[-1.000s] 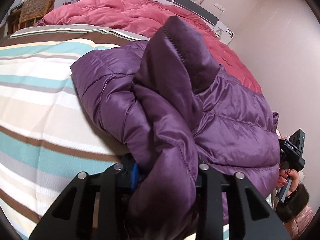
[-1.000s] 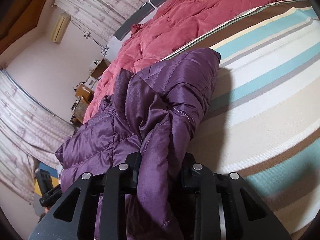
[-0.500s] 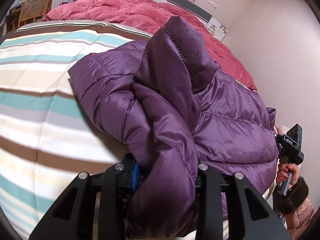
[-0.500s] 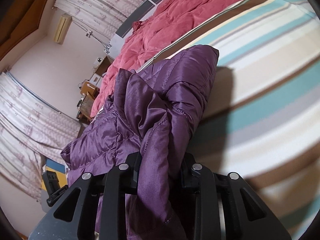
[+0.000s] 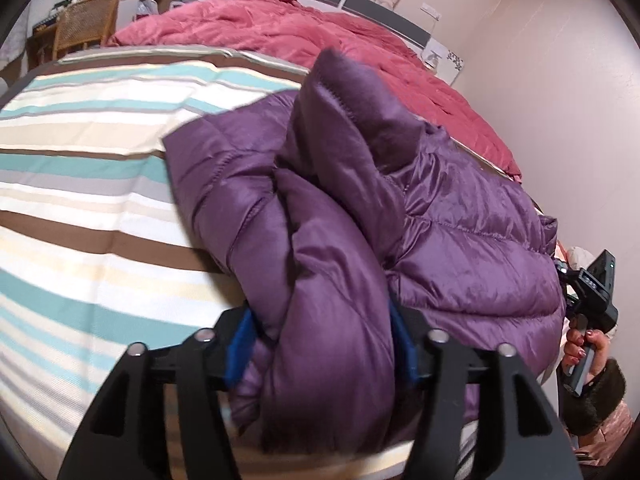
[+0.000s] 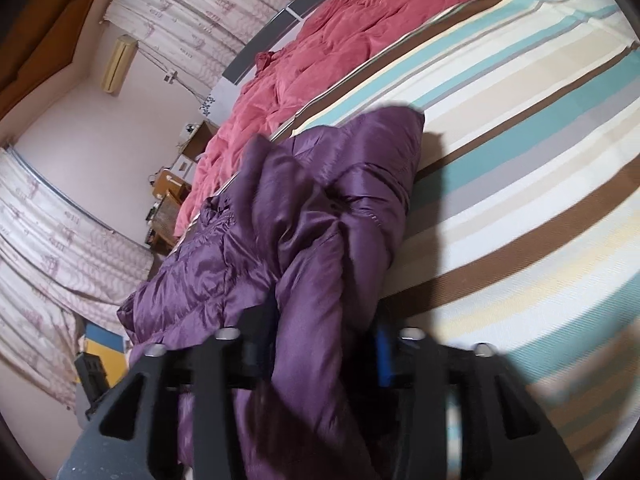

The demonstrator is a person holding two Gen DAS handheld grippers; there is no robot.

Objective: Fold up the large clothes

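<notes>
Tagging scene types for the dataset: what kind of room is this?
Most likely a bedroom in a home: a bed with a striped sheet, a rumpled red quilt by the headboard, curtains, and a wicker chair at a desk.

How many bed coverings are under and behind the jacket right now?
2: the striped sheet under the purple jacket, and the red comforter bunched behind it toward the headboard. More may be hidden underneath.

I see a purple quilted puffer jacket (image 5: 460,224), shiny and bunched, folded over itself on the striped bedsheet (image 5: 80,208). A thick fold stands up in the middle, and its near edge hangs toward me at the bed's edge.
</notes>
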